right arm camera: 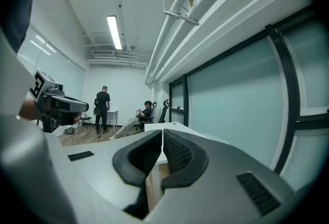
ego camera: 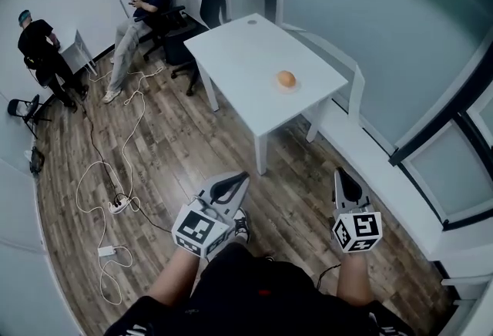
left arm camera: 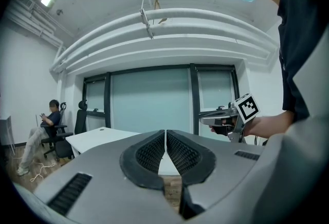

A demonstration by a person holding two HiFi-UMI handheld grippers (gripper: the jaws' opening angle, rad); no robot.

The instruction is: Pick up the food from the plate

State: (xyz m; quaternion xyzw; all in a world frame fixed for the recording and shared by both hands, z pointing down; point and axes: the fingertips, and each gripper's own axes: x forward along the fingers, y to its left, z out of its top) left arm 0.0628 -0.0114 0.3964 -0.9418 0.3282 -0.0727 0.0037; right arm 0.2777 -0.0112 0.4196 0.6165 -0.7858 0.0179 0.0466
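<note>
Well, food (ego camera: 286,78) on plate (ego camera: 296,85) (white table (ego camera: 246,49))

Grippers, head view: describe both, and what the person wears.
Both the left gripper and right gripper have light grey wedge-shaped bodies, black ribbed pads, and a white cube with black square markers at the rear. The person wears black clothing.

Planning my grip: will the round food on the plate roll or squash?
The food looks round, so a nudge may roll it off the flat plate. Small against the table, so probably light. Softness can't be judged.
</note>
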